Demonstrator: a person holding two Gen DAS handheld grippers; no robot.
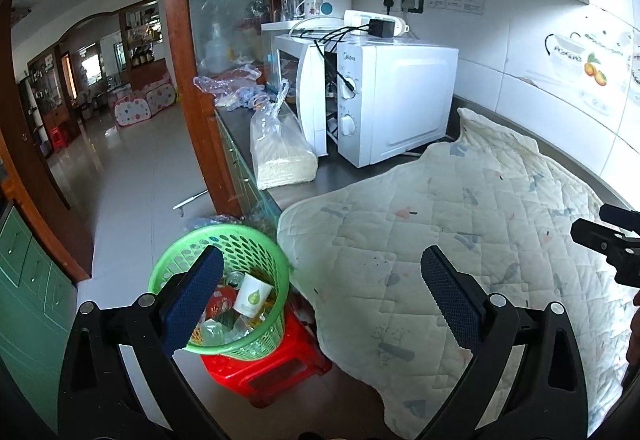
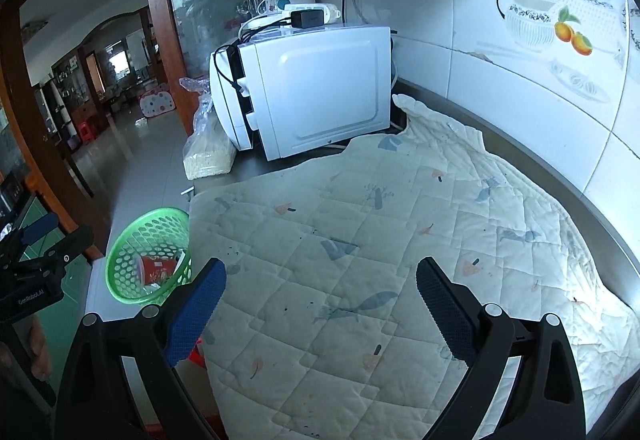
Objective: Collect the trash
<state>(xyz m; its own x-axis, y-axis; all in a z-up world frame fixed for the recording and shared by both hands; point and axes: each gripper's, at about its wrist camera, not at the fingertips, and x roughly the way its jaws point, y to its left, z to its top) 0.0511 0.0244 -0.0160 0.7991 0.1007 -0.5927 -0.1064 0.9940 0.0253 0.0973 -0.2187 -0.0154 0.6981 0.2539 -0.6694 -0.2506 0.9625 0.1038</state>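
Observation:
A green mesh basket (image 1: 244, 248) stands on a red plastic stool (image 1: 276, 368) beside the counter. It holds a white paper cup (image 1: 251, 296), a red package (image 1: 221, 302) and clear plastic bits. My left gripper (image 1: 320, 304) hangs open and empty above the basket and the quilt's edge. My right gripper (image 2: 320, 314) is open and empty over the cream quilted cloth (image 2: 400, 240) on the counter. The basket (image 2: 136, 240) with the red package (image 2: 158, 270) shows at lower left in the right wrist view. No loose trash is visible on the cloth.
A white microwave (image 1: 384, 95) with chargers on top stands at the counter's back. A clear bag of rice (image 1: 280, 151) and crumpled plastic bags (image 1: 232, 83) sit beside it. Tiled wall (image 2: 540, 79) runs on the right. A tiled floor (image 1: 132, 167) leads into another room.

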